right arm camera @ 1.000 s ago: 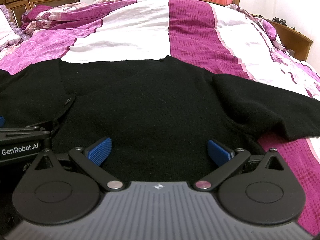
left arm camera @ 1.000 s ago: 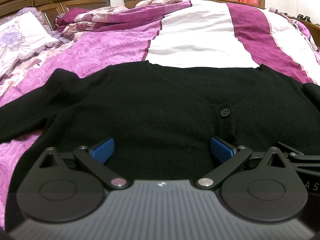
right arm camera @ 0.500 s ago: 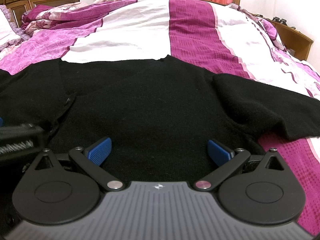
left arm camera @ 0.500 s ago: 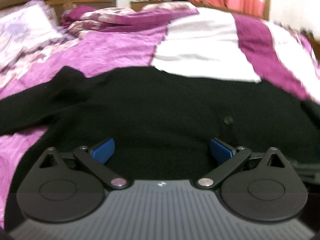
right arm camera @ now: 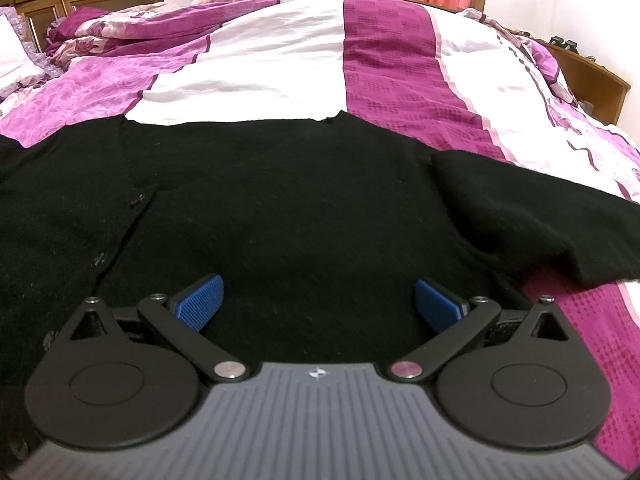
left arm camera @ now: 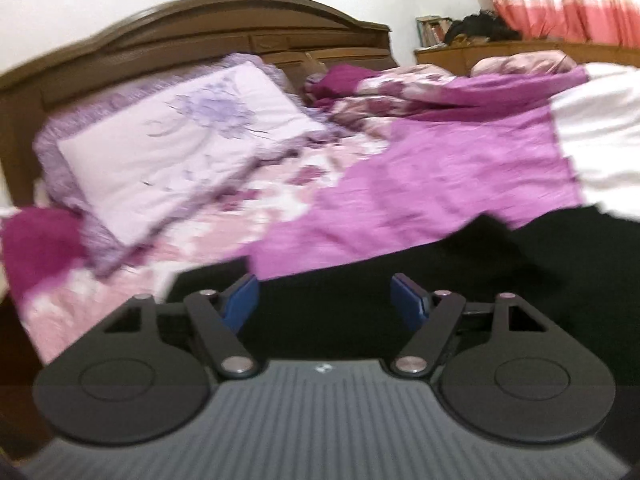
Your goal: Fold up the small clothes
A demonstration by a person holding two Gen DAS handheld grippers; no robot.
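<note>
A black cardigan lies spread flat, front up, across a bed covered in a quilt of pink, magenta and white stripes. The garment sits near the bed's near edge, its top hem running across the white stripe. One sleeve stretches out toward the bed's right edge, over the magenta stripe. The button placket runs diagonally down the left part of the garment in the right wrist view.

The right gripper hovers low over the cardigan's body, its blue pads standing wide apart with only the flat knit showing between them; they do not pinch the cloth.

The left wrist view is blurred. The left gripper points toward the bed's head end and left side, above the cardigan's other sleeve, which reaches toward the left edge of the bed. Its jaws have just been closing partway, yet the blue pads are apart, and black fabric shows between and below them; they do not press on it.

Beyond, a pale lilac pillow with a flower print and a frilled edge leans near the dark wooden headboard. Pink and white curtains hang in the far right corner.
</note>
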